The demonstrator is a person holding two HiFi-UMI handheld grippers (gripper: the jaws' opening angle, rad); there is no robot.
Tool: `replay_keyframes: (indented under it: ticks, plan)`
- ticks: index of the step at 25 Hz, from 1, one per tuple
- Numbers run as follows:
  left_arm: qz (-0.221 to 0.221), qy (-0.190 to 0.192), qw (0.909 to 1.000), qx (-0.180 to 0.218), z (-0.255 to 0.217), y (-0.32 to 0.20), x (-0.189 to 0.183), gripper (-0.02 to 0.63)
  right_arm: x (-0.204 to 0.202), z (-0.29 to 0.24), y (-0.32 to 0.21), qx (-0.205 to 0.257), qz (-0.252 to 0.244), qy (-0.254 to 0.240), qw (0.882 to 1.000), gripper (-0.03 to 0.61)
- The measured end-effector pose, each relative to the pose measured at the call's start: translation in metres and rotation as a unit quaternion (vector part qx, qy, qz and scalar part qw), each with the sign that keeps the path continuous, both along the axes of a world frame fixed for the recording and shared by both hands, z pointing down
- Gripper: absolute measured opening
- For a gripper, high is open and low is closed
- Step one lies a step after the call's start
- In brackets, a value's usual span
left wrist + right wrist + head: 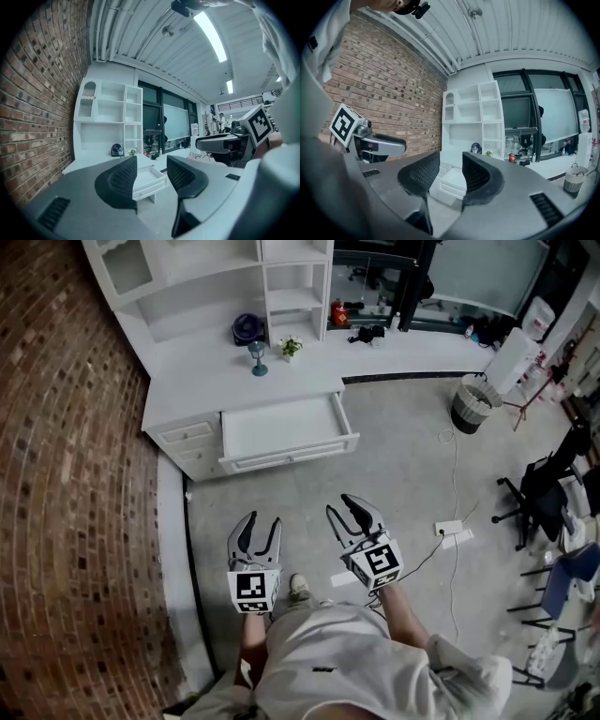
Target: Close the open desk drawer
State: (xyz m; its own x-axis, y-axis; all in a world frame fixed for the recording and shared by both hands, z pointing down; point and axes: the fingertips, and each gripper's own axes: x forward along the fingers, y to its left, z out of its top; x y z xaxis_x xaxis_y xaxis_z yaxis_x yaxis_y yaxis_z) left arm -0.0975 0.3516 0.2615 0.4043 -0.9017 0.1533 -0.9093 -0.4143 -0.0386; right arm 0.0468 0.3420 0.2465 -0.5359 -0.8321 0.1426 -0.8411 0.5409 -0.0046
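**Facing the open drawer, both grippers open and holding nothing**

- Drawer (286, 427): pulled well out of the white desk (187, 381). Its front panel faces the person. It sits just right of a stack of small closed drawers (190, 443).
- Left gripper (263, 518): jaws apart, gripping nothing. It is held over the grey floor (394, 456), well apart from the drawer front and pointed toward it. In the left gripper view the drawer (147, 180) shows in the distance through the gap of that gripper (151, 159), with no contact.
- Right gripper (338, 503): jaws apart, also gripping nothing. It is level with the left one and slightly closer to the desk, in line with the drawer's right end. In the right gripper view the drawer (452, 180) shows past the pads of that gripper (451, 157), again far off.
- Each gripper shows in the other's view: the right gripper (220, 143) at the right of the left gripper view, the left gripper (379, 144) at the left of the right gripper view.
- On the desktop behind the drawer: a teal goblet (258, 357) with a small potted plant (289, 348) just beside it, and a dark blue round object (247, 328) further back against the white shelving (291, 282).
- Brick wall (66, 474) runs along the left. A waste bin (472, 404) stands on the floor to the right of the desk. A power strip (448, 528) with a trailing cable lies near the right gripper.
- The person stands back from the desk, one shoe (299, 587) visible between the two grippers.
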Motion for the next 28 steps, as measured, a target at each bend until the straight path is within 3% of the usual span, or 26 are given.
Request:
replay_keyframes:
  ticks: [15,28]
  plan:
    - [0.013,0.01,0.9998,-0.011,0.017,-0.065,-0.016,0.212,-0.015,0.02,-0.053,-0.022,0.026,0.007,0.999,0.147]
    - [-0.024,-0.004,0.9994,-0.025,0.031,-0.14,-0.005,0.212,-0.014,0.034,-0.147,-0.03,-0.03,0.007,0.999,0.147]
